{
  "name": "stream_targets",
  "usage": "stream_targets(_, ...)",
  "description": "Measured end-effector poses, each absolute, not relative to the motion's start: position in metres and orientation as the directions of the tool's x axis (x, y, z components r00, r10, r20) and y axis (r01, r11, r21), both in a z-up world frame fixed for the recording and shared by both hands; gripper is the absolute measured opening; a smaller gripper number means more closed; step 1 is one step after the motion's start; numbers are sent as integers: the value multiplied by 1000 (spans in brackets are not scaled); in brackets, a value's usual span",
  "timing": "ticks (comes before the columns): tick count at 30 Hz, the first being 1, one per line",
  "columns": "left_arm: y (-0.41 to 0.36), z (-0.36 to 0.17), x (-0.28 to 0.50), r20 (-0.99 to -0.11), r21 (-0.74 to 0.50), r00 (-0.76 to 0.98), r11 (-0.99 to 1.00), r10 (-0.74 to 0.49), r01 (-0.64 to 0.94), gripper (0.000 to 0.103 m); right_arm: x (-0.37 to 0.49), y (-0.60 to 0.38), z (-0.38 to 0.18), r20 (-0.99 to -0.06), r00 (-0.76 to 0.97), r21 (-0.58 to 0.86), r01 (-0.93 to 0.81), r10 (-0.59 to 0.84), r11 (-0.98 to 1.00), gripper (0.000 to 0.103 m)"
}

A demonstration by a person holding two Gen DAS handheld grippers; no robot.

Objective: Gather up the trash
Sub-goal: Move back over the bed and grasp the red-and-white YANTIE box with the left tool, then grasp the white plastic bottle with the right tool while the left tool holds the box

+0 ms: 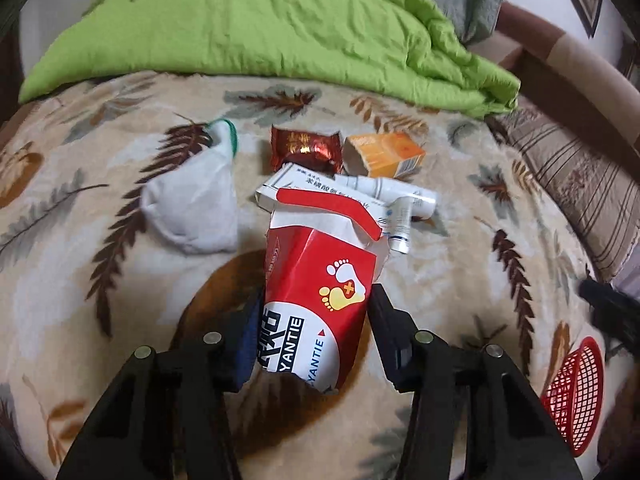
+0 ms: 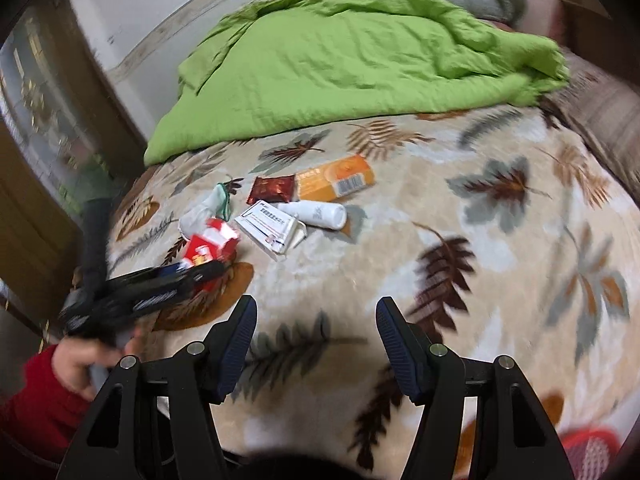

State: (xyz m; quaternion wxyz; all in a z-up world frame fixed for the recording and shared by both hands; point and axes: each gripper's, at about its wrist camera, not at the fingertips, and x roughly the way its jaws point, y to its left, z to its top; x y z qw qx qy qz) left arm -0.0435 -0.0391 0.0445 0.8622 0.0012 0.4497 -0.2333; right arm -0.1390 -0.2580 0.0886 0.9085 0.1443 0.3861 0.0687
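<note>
My left gripper (image 1: 316, 320) has its jaws tight on the red box (image 1: 316, 292), one pad on each side. The box has two little feet drawn on it and its top flap is torn open. It sits on the bed's leaf blanket (image 1: 120, 280), at about the middle of my left view.

At 12 o'clock from the red box lies the rest of the trash pile. A white box (image 1: 288, 188) touches the red box's open top. A white bottle (image 1: 384, 192) lies across the white box, and a small white tube (image 1: 400, 228) pokes out at 1 o'clock. A bit further off at 12 o'clock I see a dark red snack packet (image 1: 306, 152), with an orange box (image 1: 384, 156) just beside it at 3 o'clock. A white sock (image 1: 196, 208) lies at 10 o'clock from the red box.

A red basket (image 1: 576, 396) sits at 4 o'clock, near the edge of my left view. A green quilt (image 1: 256, 28) is heaped at the far end of the bed.

My right gripper (image 2: 316, 344) hangs over bare blanket with its jaws wide and nothing between them. In its view a hand (image 2: 76, 364) in a red sleeve (image 2: 32, 400) holds the left gripper at 9 o'clock.
</note>
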Motion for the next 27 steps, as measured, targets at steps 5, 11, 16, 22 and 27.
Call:
stream_targets(5, -24, 51, -58, -731, -177, 585, 925, -352, 335, 49, -74, -258, 86, -703, 652, 316, -72, 284, 946, 53)
stream_targets(11, -15, 45, -47, -731, -210, 585, 932, -351, 296, 49, -4, -240, 73, -746, 601, 246, -153, 288, 957, 45)
stream_targets(16, -15, 42, -43, -731, -218, 581, 929, -357, 298, 49, 35, -233, 45, -803, 544, 165, -188, 242, 968, 39)
stream_targets(22, -16, 42, -42, -729, -225, 574, 923, -373, 313, 49, 37, -220, 29, -833, 479, 176, -243, 276, 954, 38)
stream_targets(27, -19, 41, -42, -730, -223, 572, 922, -373, 317, 49, 36, -205, 22, -840, 469, 175, -242, 273, 954, 37)
